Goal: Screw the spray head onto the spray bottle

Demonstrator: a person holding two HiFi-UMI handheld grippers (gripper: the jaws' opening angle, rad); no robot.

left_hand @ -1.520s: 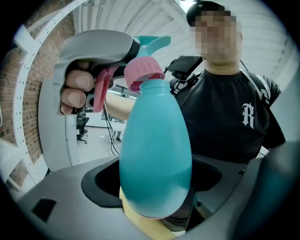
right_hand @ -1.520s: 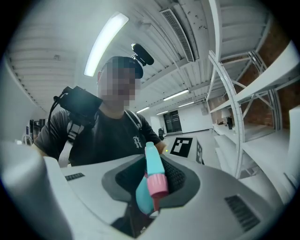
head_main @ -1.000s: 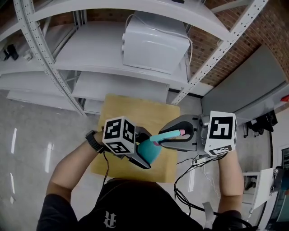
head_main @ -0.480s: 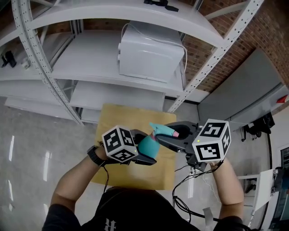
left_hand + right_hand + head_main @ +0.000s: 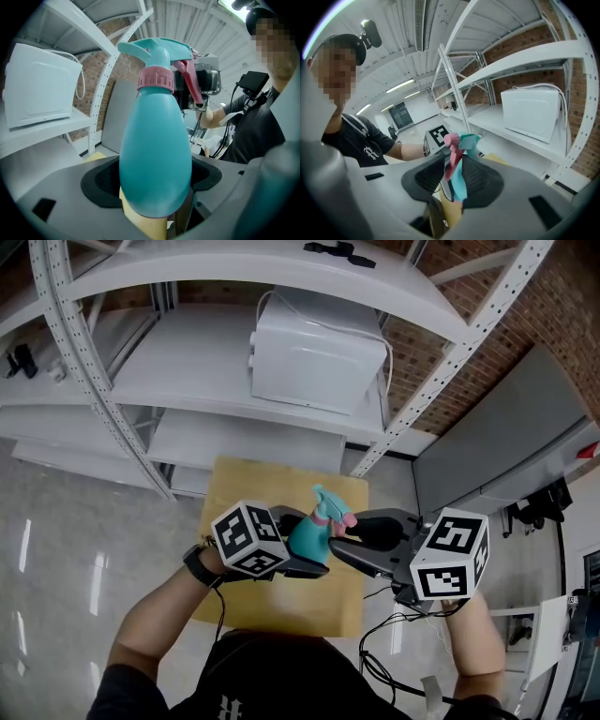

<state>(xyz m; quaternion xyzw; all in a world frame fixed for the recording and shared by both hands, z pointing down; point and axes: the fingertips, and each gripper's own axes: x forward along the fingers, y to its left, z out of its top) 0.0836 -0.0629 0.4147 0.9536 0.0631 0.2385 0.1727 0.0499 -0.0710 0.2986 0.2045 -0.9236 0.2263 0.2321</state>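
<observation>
My left gripper (image 5: 309, 542) is shut on the belly of a teal spray bottle (image 5: 306, 536), held above the table. In the left gripper view the bottle (image 5: 154, 154) fills the middle between the dark pads (image 5: 99, 182), and the pink collar (image 5: 156, 78) sits on its neck under the teal spray head (image 5: 157, 49). My right gripper (image 5: 337, 534) comes in from the right and is shut on the spray head (image 5: 328, 506). In the right gripper view the pink trigger (image 5: 451, 157) and the teal head (image 5: 462, 180) stand between the jaws.
A small wooden table (image 5: 244, 491) lies below both grippers. Behind it stands white metal shelving (image 5: 178, 371) with a white box appliance (image 5: 319, 351) on one shelf. A grey panel (image 5: 506, 442) leans at the right, and cables (image 5: 389, 652) hang by my right arm.
The right gripper has rolled and its marker cube has dropped lower. The spray head, lying to the right before, now points up and away. The left gripper shifted slightly with the bottle.
</observation>
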